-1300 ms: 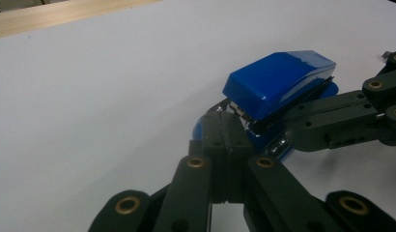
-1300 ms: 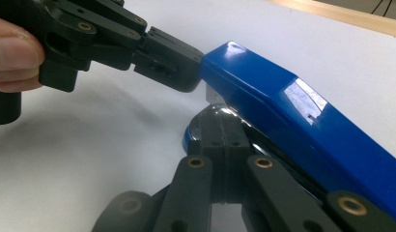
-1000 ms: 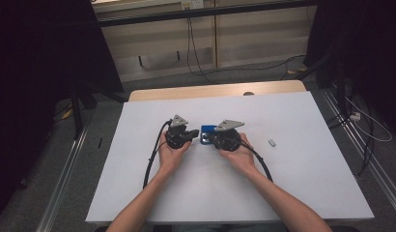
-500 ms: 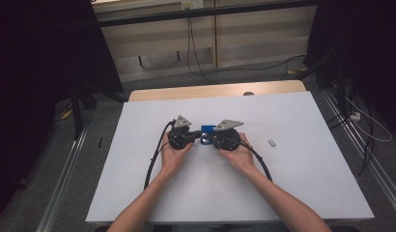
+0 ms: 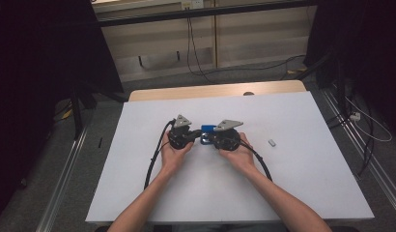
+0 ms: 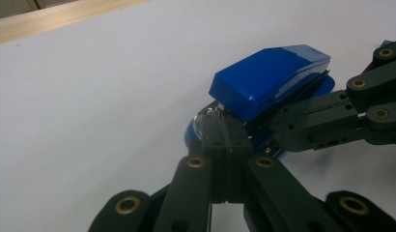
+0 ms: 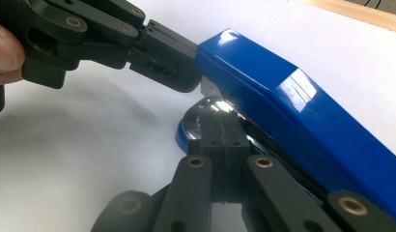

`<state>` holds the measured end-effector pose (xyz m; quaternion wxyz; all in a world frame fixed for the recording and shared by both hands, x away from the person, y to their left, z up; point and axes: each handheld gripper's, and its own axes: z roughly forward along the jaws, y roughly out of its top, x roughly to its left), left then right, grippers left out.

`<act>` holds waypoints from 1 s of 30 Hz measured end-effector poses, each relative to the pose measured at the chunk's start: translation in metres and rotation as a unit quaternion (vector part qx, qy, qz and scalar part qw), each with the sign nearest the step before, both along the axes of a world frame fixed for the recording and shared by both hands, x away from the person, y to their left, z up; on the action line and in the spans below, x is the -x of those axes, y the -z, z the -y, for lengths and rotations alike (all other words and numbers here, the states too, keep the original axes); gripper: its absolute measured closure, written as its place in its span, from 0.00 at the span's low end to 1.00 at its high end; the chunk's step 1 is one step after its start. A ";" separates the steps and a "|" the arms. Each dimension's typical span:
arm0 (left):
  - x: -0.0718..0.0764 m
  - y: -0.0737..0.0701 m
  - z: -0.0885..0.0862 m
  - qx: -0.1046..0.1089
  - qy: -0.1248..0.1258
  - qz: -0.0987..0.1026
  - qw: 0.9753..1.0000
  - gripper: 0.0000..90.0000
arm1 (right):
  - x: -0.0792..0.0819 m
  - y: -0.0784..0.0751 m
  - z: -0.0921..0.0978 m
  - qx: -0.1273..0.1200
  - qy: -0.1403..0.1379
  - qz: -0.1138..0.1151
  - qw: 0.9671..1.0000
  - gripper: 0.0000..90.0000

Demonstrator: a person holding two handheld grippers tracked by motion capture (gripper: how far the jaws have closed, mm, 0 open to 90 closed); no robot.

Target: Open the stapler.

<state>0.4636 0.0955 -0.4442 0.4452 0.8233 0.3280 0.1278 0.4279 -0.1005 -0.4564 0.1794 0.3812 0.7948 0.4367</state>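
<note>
Both grippers meet mid-worktop (image 5: 138,193) on the blue stapler (image 6: 271,79): the left gripper (image 6: 225,140) has its fingers pinched on the base, the right gripper (image 7: 224,133) likewise, steadying it from both ends.

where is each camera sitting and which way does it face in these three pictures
High view: above the person's side, looking forward and down on the white table; both forearms, left gripper, right gripper.
Left gripper view: rides the left gripper, looking along its shut jaws at the glossy blue plastic stapler.
Right gripper view: rides the right gripper, facing the stapler's front; a fingertip at the left edge.
Shared: the stapler, plus the opposite gripper.
</note>
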 end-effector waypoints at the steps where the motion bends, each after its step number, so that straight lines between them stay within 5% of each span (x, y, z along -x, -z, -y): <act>1: 0.000 0.000 0.000 0.000 0.000 0.001 1.000 1.00 | 0.000 0.000 0.000 -0.001 0.001 0.000 1.000 1.00; 30: -0.001 -0.009 0.001 0.026 -0.003 0.010 1.000 1.00 | 0.001 -0.002 0.003 0.001 0.003 0.006 1.000 1.00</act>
